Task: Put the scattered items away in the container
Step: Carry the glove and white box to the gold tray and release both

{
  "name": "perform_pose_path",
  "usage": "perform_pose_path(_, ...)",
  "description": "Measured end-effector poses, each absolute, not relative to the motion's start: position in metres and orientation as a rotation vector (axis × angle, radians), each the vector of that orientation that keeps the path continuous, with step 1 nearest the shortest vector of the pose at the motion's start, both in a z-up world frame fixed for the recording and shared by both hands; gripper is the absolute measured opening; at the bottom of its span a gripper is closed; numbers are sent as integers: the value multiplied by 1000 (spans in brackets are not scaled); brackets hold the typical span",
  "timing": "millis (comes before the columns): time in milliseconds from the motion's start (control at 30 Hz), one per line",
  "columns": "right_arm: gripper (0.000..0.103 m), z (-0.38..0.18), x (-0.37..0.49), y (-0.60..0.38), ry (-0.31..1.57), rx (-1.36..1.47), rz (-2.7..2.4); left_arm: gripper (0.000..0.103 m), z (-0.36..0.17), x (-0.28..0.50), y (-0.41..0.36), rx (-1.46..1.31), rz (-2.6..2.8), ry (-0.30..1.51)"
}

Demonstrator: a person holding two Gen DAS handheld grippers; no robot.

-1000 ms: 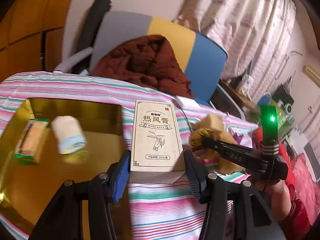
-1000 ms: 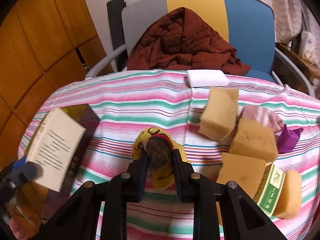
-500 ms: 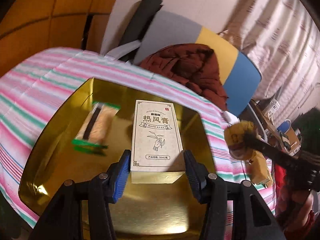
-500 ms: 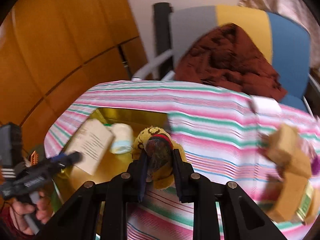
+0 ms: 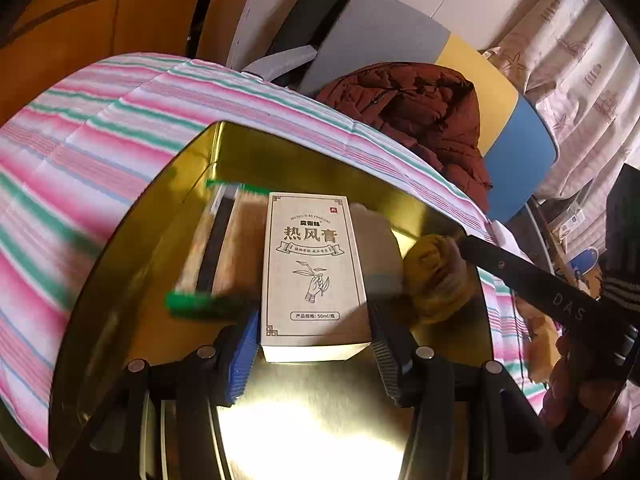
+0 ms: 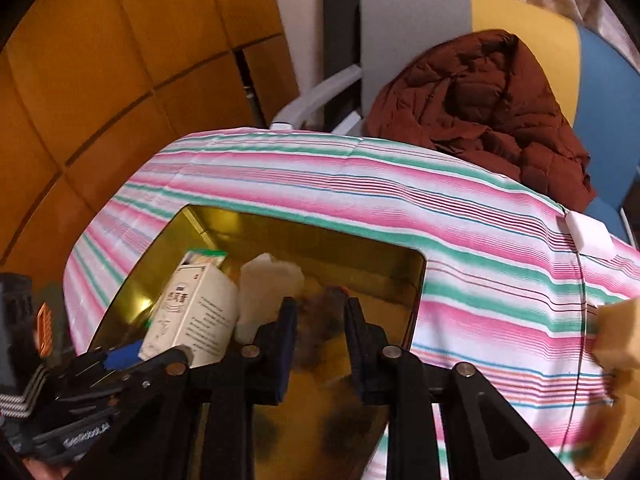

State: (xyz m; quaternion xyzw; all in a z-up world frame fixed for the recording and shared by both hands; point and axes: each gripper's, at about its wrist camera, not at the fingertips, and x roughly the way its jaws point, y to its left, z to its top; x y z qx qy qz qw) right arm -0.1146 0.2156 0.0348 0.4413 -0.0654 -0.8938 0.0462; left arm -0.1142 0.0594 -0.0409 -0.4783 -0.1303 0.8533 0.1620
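Observation:
My left gripper is shut on a beige carton with Chinese print and holds it over the gold tin. A green-edged box and a pale roll lie inside the tin. My right gripper has its jaws slightly apart; the yellow plush toy sits blurred between them over the tin. The carton also shows in the right wrist view.
The tin rests on a striped pink and green cloth. Sponges and a white block lie to the right. A chair with a brown jacket stands behind the table.
Both grippers have moved left and down over the tin. The right jaws have parted a little and the yellow toy between them is blurred, dropping lower.

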Motion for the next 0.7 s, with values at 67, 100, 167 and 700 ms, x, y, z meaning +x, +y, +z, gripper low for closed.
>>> perform_pose_path(67, 42, 37, -118, 220, -224, 1336, -2760, 53, -41, -122, 61, -1372, 2443, -348)
perform_pose_path(100, 46, 40, -116, 222, -245, 1319, -2762, 53, -41, -127, 62, -1372, 2454, -336)
perform_pose_path(167, 56, 49, -108, 227, -291, 1262, -2772, 53, -41, -134, 64, -1371, 2470, -318)
perform_pose_path(700, 72, 75, -16, 270, -342, 1094, -2872, 55, -20, -107, 59, -1289, 2595, -354)
